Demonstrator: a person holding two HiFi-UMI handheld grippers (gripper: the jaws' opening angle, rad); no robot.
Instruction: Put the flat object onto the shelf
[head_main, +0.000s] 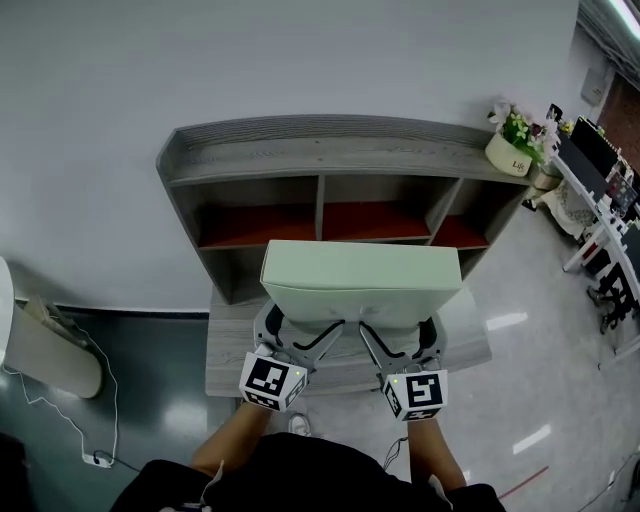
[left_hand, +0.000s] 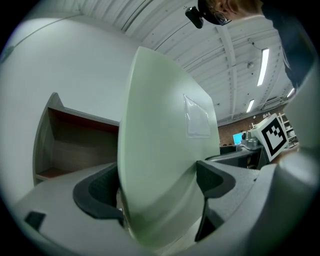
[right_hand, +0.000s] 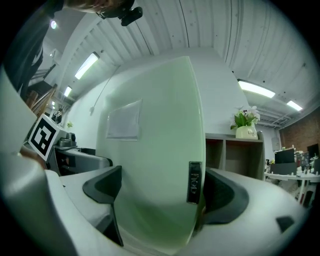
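Carry step here. Flat object (head_main: 360, 272) pinched along its near edge by left gripper (head_main: 303, 338) and right gripper (head_main: 397, 338), both sets of fingers clamped on it, held up in front of the shelf (head_main: 320, 150). Next up, probably: reach forward, level it, set down.

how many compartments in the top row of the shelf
3, side by side under the shelf top: left compartment, middle compartment, right compartment. More below may be hidden behind the flat object.

Matt, perhaps cloth cushion (head_main: 360, 283); wood-grain shelf (head_main: 330, 150)
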